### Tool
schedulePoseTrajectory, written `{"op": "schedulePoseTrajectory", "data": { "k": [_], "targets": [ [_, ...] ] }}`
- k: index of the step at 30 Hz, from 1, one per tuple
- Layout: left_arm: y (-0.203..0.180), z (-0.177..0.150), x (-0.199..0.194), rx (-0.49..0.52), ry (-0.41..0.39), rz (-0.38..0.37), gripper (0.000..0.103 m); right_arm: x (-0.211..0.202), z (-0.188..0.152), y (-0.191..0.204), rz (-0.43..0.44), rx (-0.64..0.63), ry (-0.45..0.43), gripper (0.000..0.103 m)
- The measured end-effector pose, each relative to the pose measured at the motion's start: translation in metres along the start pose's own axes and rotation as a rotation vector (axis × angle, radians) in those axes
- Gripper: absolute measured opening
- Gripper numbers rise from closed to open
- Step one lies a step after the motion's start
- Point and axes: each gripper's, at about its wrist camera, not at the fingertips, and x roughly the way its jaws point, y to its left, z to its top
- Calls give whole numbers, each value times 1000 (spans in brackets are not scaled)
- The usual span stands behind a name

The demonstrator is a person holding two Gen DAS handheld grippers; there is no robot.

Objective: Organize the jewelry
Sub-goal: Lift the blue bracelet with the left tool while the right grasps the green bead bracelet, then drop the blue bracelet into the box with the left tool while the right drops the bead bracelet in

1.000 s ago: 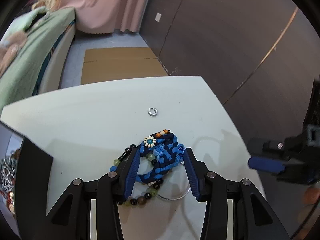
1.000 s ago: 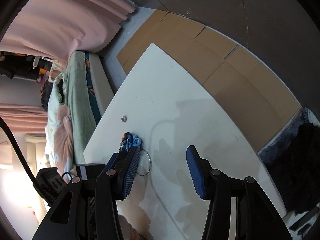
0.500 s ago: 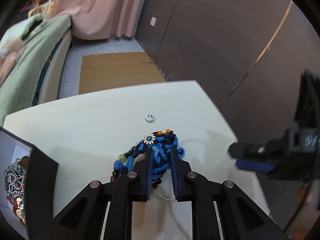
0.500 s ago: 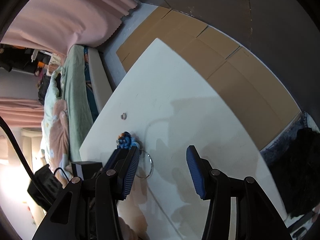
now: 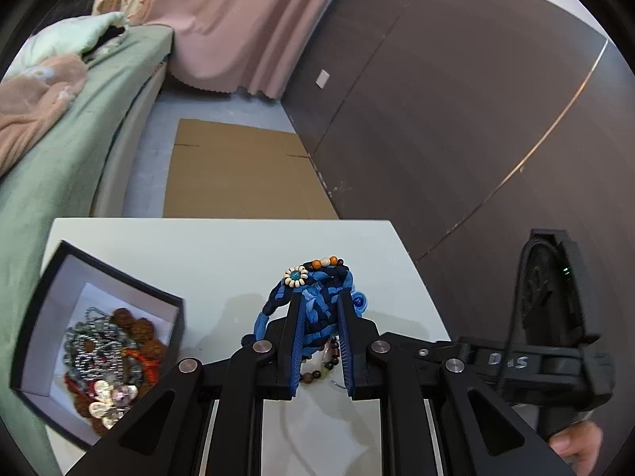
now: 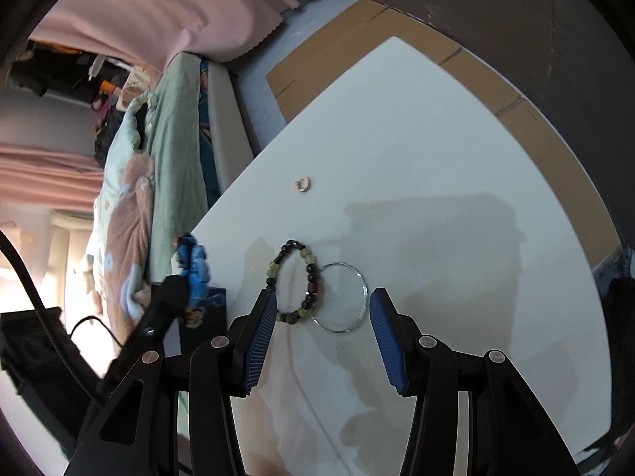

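Note:
My left gripper (image 5: 319,297) is shut on a blue braided bracelet (image 5: 313,281) with a white flower bead, held up off the white table (image 5: 198,261). Left of it stands an open black box (image 5: 51,289) holding several chains and beads. In the right wrist view the left gripper (image 6: 166,297) carries the blue bracelet (image 6: 192,265) at the table's left edge. My right gripper (image 6: 323,297) is open above a green and dark beaded bracelet (image 6: 307,261) and a clear bangle (image 6: 359,277), both flat on the table (image 6: 456,158). A small ring (image 6: 303,184) lies farther off.
A bed with a green cover (image 5: 59,150) runs along the table's left side. Flat cardboard (image 5: 238,174) lies on the floor beyond the table, and a dark wall (image 5: 456,99) is to the right. A hand (image 5: 575,444) holds the right gripper's handle.
The left gripper shut on the blue braided bracelet and lifted it off the pile, swinging left toward the box. The beaded bracelet and bangle stayed on the table. The right gripper stayed open.

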Motion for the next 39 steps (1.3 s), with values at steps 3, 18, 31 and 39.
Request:
{"op": "schedulePoseTrajectory", "data": {
  "k": [3, 18, 31, 39],
  "targets": [
    [8, 4, -10, -23, -16, -6, 17, 5, -1, 9, -6, -39, -12, 50],
    [46, 16, -63, -113, -90, -45, 17, 40, -6, 28, -167, -165, -55, 42],
    [72, 9, -94, -166, -106, -13, 17, 42, -29, 47, -346, -303, -124, 10],
    [82, 5, -103, -190, -113, 18, 17, 24, -44, 58, -263, -307, -170, 10]
  ]
}}
